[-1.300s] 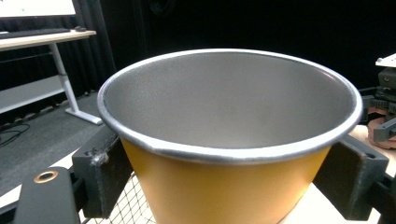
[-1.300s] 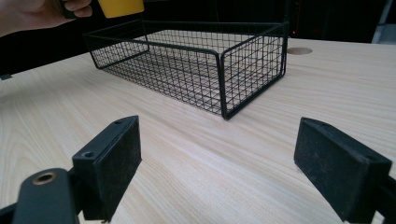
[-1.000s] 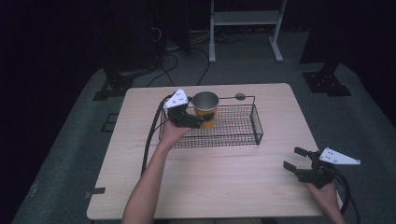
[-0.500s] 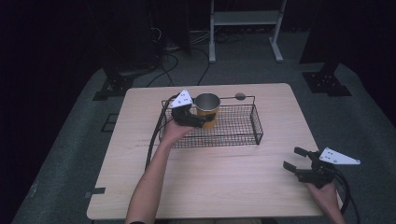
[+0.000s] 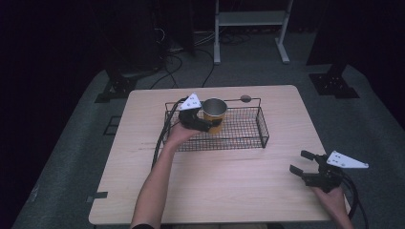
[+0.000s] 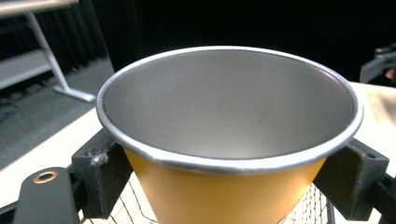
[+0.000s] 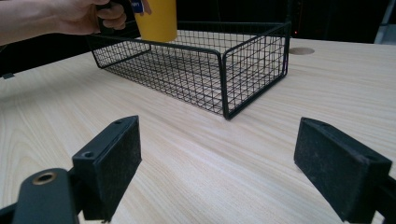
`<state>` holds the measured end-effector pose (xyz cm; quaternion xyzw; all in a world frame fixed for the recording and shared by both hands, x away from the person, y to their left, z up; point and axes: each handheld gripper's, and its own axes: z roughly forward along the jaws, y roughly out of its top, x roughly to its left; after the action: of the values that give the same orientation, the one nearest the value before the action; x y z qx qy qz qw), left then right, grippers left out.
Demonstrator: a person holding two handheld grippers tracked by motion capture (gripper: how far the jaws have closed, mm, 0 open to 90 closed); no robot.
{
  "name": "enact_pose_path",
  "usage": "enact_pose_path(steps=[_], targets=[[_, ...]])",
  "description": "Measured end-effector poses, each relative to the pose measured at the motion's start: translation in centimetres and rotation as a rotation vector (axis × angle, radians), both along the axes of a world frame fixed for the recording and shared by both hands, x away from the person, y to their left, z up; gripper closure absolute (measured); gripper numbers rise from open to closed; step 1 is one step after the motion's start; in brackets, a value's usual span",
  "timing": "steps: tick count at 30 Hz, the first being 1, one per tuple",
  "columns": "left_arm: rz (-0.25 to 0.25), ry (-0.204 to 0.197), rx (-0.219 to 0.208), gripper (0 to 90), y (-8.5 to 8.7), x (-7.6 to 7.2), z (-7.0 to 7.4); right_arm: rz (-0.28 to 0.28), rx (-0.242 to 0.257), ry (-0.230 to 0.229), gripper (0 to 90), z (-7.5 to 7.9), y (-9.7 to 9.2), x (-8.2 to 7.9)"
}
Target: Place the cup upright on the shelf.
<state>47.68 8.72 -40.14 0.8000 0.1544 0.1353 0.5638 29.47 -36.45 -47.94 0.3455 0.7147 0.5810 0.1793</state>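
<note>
A yellow cup (image 5: 214,113) with a silver metal inside is held above the left part of the black wire basket (image 5: 248,138). My left gripper (image 5: 208,125) is shut on it, one jaw on each side of the yellow wall (image 6: 224,196) just under the rim. The cup (image 7: 159,21) stands upright over the basket (image 7: 224,74) in the right gripper view too, with a hand beside it. My right gripper (image 5: 302,162) rests open near the table's front right corner, its jaws (image 7: 219,172) wide apart over bare wood with nothing between them.
The light wooden table (image 5: 229,191) has a round hole (image 5: 245,98) behind the basket. Cables trail from both grippers. A white metal stand (image 5: 248,28) and dark stand feet are on the floor beyond the table.
The left gripper has carried the cup slightly right and toward the person, lower over the basket. The right gripper has stayed where it was.
</note>
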Motion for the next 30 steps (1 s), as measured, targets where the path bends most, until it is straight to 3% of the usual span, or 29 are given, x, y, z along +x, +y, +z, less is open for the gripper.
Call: enact_pose_path(steps=[4, 8, 11, 12, 17, 30], targets=[[0.003, -0.040, 0.029, 14.1, -0.5, 0.2, 0.1, 0.005, -0.001, -0.001, 13.8, 0.0, 0.0, 0.0], [-0.002, -0.046, 0.042, 14.2, -0.8, 0.5, -0.2, 0.006, 0.002, 0.000, 13.8, 0.0, 0.0, 0.0], [-0.011, -0.023, 0.053, 14.1, -0.9, 1.0, -0.3, 0.007, 0.001, -0.001, 13.8, 0.0, 0.0, 0.0], [-0.020, 0.001, 0.074, 14.2, -1.1, 1.5, -0.3, 0.007, 0.001, 0.000, 13.8, 0.0, 0.0, 0.0], [-0.048, 0.023, 0.123, 14.1, -1.6, 2.2, -0.7, 0.007, 0.003, 0.000, 13.8, 0.0, 0.0, 0.0], [-0.094, 0.048, 0.204, 13.6, -2.2, 2.5, -1.9, 0.009, 0.001, -0.001, 13.8, 0.0, 0.0, 0.0]])
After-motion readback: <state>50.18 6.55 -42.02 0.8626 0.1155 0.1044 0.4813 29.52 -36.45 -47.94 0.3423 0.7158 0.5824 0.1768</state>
